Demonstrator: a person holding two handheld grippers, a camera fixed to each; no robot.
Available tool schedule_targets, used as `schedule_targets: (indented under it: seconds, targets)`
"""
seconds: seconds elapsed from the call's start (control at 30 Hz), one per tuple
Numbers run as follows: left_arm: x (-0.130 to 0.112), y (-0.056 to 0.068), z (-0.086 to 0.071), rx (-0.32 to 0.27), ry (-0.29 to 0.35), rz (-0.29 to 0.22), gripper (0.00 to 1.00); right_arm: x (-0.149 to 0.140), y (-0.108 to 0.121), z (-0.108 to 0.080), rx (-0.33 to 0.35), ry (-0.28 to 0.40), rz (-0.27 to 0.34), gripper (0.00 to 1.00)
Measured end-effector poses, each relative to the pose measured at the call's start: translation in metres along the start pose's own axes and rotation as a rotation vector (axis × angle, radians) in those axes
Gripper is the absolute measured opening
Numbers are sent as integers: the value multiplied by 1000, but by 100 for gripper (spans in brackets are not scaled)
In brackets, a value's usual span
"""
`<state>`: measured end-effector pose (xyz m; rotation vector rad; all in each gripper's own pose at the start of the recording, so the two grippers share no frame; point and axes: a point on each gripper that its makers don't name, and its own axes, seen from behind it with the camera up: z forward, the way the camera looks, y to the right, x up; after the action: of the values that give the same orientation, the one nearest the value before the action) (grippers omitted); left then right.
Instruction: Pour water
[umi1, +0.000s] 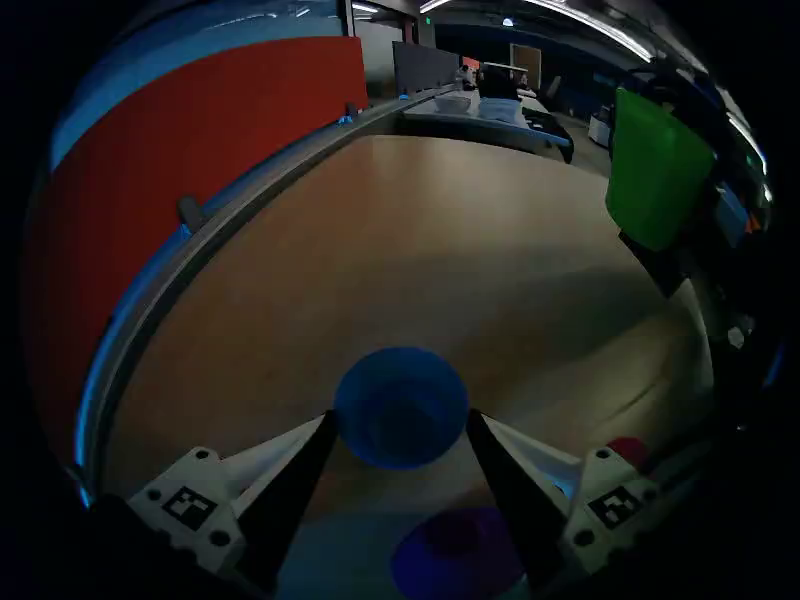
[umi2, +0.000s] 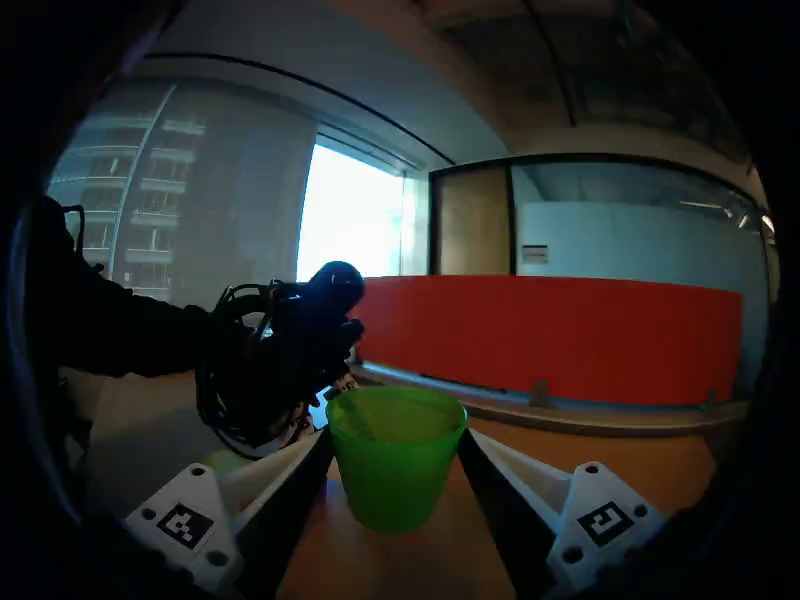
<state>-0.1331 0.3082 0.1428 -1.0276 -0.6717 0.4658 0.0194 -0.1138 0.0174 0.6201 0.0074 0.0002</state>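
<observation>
Where the left gripper view looks along its own fingers, the left tool (umi1: 400, 428) is closed on the blue cup (umi1: 401, 405), with both fingers against its walls and its mouth up over the counter (umi1: 450, 250). A purple cup (umi1: 455, 555) sits nearer the camera, and the green cup (umi1: 655, 170) hangs high at the right, well apart. In the right gripper view, the right tool (umi2: 395, 445) grips that green cup (umi2: 397, 470) upright; its contents cannot be made out. To pour well, first bring the green rim above the blue mouth, hold the blue cup steady and level, then tilt slowly.
</observation>
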Motion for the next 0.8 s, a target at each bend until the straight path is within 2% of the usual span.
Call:
schedule_targets:
  seconds: [0.5, 0.8]
  targets:
    - [-1, 0, 11, 17, -7, 15, 96, -1, 4, -3, -5, 4, 7, 91]
    - [0, -2, 16, 29, 6, 19, 90, -2, 8, -5, -10, 7, 10, 91]
